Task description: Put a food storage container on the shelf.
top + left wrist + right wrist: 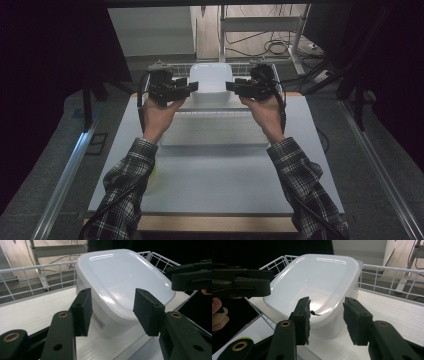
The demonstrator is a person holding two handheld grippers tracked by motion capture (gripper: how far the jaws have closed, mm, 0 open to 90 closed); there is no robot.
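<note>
A white table (215, 175) carries a white wire basket (30, 272) at its far edge, and a lidded white plastic container (210, 80) sits inside the basket. The left gripper (112, 305) and right gripper (326, 315) hover at the container's two sides, each with jaws spread apart and gripping nothing. A barcode label (98, 321) marks the container's wall.

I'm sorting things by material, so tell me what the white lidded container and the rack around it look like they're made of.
The white container looks like plastic: its lid is smooth and glossy with soft highlights, its walls slightly translucent, with a barcode label on one side. The rack around it looks like white-coated metal wire, judging by its thin grid of straight rods; the coating can't be told for sure.
</note>
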